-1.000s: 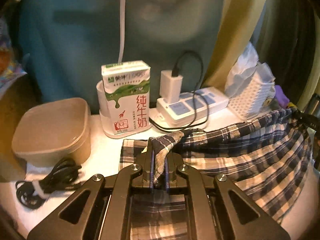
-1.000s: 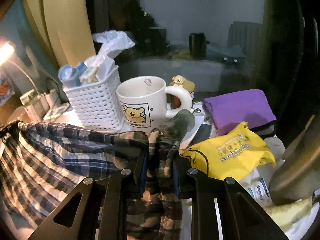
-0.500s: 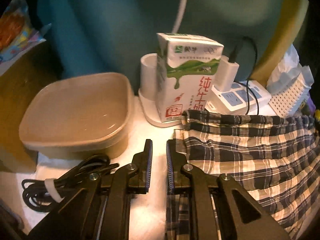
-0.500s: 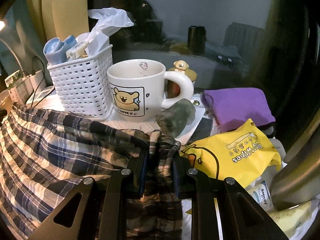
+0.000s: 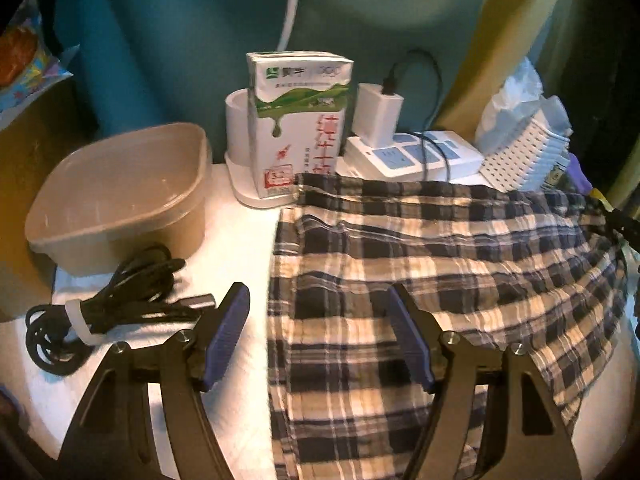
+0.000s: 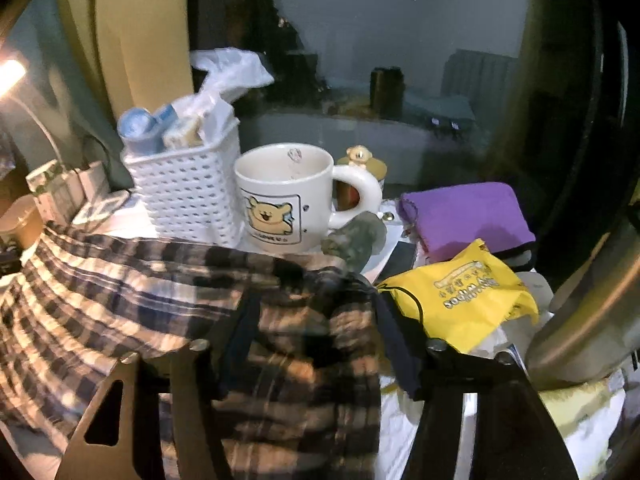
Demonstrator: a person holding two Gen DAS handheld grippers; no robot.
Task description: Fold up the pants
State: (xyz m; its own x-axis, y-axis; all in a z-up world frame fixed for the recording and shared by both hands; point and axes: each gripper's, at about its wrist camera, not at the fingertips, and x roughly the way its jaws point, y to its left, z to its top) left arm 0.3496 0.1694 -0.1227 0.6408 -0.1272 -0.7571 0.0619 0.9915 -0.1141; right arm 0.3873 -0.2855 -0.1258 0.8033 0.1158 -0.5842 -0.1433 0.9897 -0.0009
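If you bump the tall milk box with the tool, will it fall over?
Probably, yes. The milk carton is tall and narrow and stands upright, so a knock near its top would likely tip it. It stands on a white holder right against the edge of the plaid pants, so tugging the cloth might nudge it too. How full it is cannot be seen.

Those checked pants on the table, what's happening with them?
A person with a gripper in each hand is folding the plaid pants on a cluttered white table. The left gripper is open, its fingers straddling the cloth's left edge without gripping it. The right gripper is open too, with the bunched other end lying loose between its fingers, close to a bear mug and a white basket.
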